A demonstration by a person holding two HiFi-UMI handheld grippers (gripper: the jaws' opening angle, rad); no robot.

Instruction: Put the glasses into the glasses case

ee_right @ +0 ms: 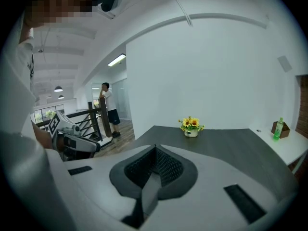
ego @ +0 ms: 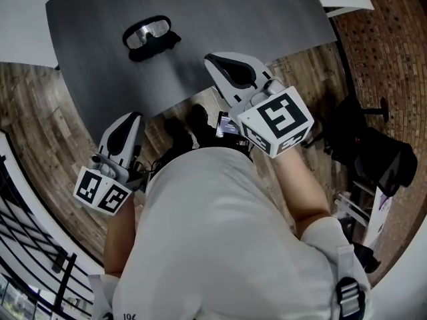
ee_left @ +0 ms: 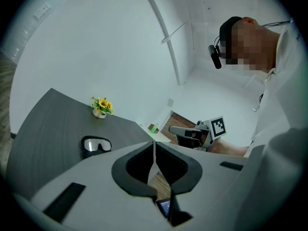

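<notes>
While my left gripper (ego: 133, 120) and right gripper (ego: 212, 61) hang by the near edge of the grey table (ego: 253, 19), both have their jaws pressed together with nothing in them. The glasses (ego: 148, 32) lie well apart from them, against a black case (ego: 160, 46). If I reach in with closed jaws, I only push the glasses away, maybe off the table. A hard pinch on a lens could scratch it.

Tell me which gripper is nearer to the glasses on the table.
Right, it seems. The right gripper reaches over the table edge, to the right of the glasses. The left gripper hangs short of the table, over the wooden floor.
</notes>
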